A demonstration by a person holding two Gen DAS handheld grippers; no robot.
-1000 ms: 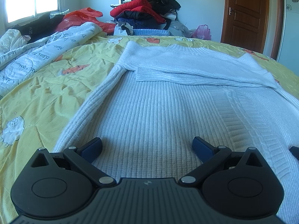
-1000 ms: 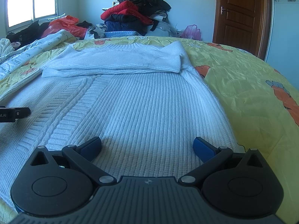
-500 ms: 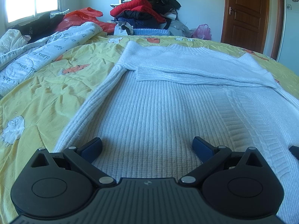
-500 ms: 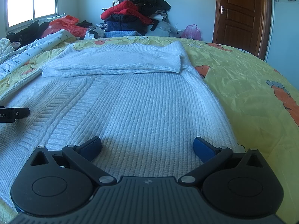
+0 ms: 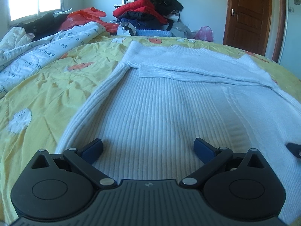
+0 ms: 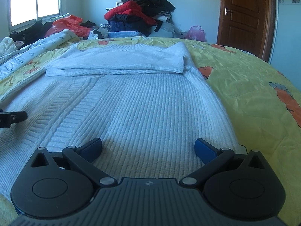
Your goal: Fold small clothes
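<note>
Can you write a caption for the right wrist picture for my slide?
Open right gripper poised over the hem of a white ribbed sweater, sleeves folded across, on a yellow bedspread.

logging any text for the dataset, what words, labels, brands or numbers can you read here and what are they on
White quilt: cursive print, too distorted to quote with confidence.
Left gripper housing: small logo, no letters.
Right gripper housing: the same logo, no letters.
White sweater: no label showing.
Nothing else carries text.
</note>
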